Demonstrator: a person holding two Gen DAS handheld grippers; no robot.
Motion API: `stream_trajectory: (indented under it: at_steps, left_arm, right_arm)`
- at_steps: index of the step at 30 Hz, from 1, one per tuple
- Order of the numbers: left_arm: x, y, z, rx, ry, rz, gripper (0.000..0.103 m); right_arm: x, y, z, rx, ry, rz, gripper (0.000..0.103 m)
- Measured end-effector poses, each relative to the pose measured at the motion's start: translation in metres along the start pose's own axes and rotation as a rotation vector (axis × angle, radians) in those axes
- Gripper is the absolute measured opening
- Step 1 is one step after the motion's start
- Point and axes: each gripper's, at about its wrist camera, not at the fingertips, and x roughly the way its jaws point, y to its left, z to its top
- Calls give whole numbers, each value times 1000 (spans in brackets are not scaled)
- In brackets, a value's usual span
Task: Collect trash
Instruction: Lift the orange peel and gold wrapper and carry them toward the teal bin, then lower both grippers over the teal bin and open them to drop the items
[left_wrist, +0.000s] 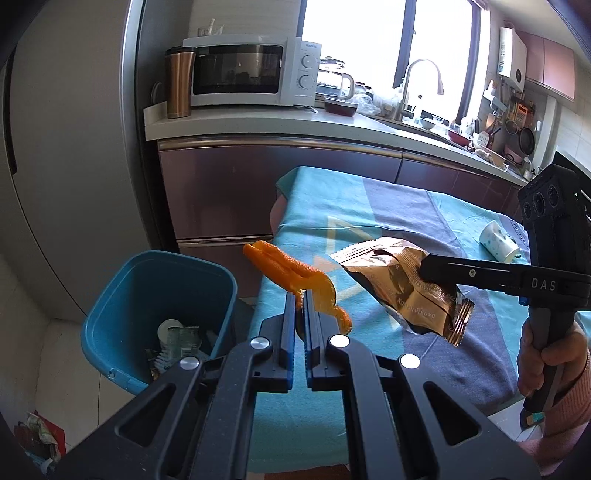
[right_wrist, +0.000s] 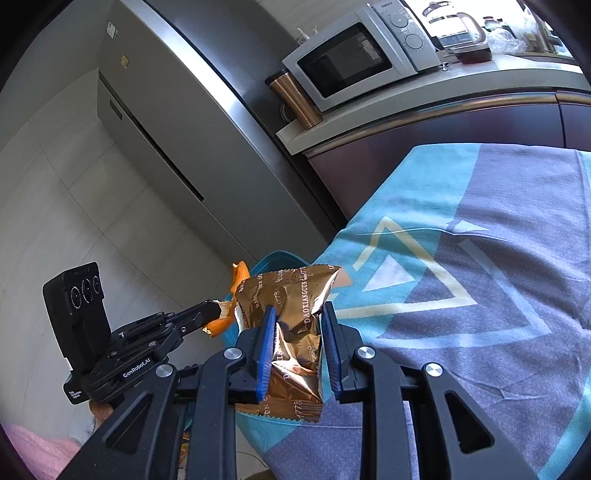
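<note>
My left gripper (left_wrist: 302, 295) is shut on a curled strip of orange peel (left_wrist: 286, 271), held in the air over the table's left edge, just right of the blue trash bin (left_wrist: 110, 314). The bin stands on the floor with some trash inside. My right gripper (right_wrist: 299, 314) is shut on a crinkled gold snack wrapper (right_wrist: 291, 295), lifted above the blue and grey tablecloth (right_wrist: 498, 258). In the left wrist view the wrapper (left_wrist: 391, 269) hangs from the right gripper's fingers (left_wrist: 461, 275), to the right of the peel. The peel (right_wrist: 236, 280) shows behind the wrapper in the right wrist view.
A white paper cup (left_wrist: 498, 242) lies on its side at the table's far right. Behind the table runs a kitchen counter (left_wrist: 258, 122) with a microwave (left_wrist: 251, 72) and a copper tumbler (left_wrist: 179, 83). A tall grey fridge (right_wrist: 166, 129) stands left. Crumpled packaging (left_wrist: 37, 439) lies on the floor.
</note>
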Motion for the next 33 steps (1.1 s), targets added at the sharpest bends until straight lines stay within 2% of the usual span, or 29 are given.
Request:
stream_trajectory:
  at_steps: [16, 28, 33]
  left_arm:
    - [-2, 57, -2, -72, 1, 131, 4]
    - [10, 89, -9, -117, 34, 207, 4]
    - [18, 103, -12, -138, 40, 211, 2]
  right_arm:
    - [62, 28, 19, -74, 90, 32, 23]
    - [109, 42, 32, -112, 134, -5, 23]
    - [130, 47, 35, -126, 160, -27, 23]
